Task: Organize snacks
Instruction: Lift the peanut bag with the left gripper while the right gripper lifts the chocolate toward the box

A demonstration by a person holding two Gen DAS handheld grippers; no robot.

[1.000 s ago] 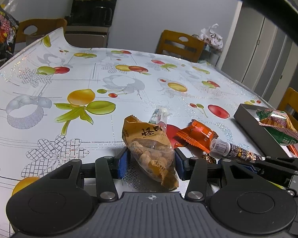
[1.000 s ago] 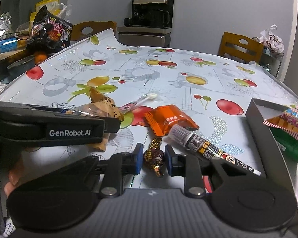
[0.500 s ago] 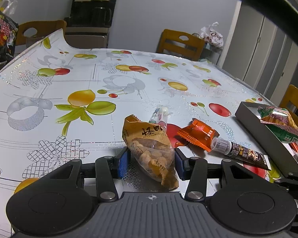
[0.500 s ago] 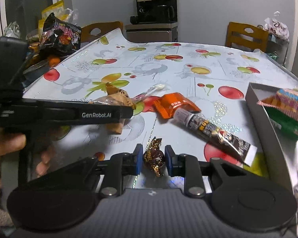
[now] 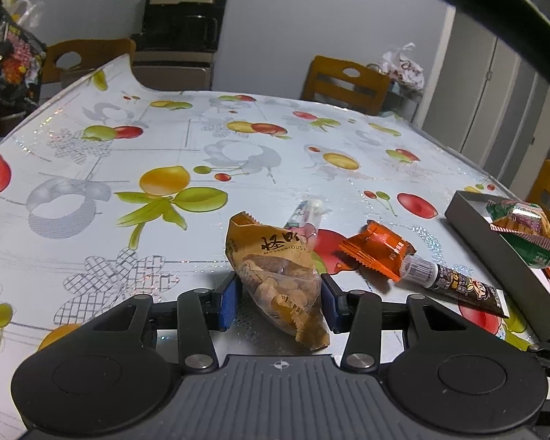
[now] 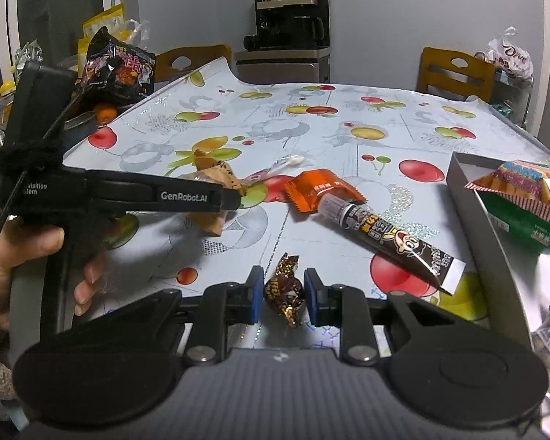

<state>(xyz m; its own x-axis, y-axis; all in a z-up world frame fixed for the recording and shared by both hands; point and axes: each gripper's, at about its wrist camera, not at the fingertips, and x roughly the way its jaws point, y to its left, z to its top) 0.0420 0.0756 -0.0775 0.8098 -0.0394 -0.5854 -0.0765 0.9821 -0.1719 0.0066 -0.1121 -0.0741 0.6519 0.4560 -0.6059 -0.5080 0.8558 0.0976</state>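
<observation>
My left gripper [image 5: 278,295] is shut on a tan bag of nuts [image 5: 278,271], held just above the tablecloth. My right gripper [image 6: 284,295] is shut on a small dark brown wrapped candy [image 6: 284,289], lifted over the table's near edge. An orange packet [image 5: 376,249] and a dark chocolate tube [image 5: 454,286] lie on the table, right of the bag. A clear-wrapped white candy [image 5: 308,211] lies behind the bag. The grey tray [image 6: 473,212] at the right holds a green and orange cracker bag [image 6: 524,198]. The left gripper also shows in the right wrist view [image 6: 234,196].
The table has a fruit-print cloth [image 5: 165,146]. Wooden chairs [image 5: 344,80] stand at the far side. A black snack bag [image 6: 119,68] and clutter sit off the left edge. A dark cabinet [image 5: 181,47] stands by the back wall.
My right gripper has lifted the brown candy and pulled back toward the near edge. The left gripper still holds the nut bag and has hardly moved.
</observation>
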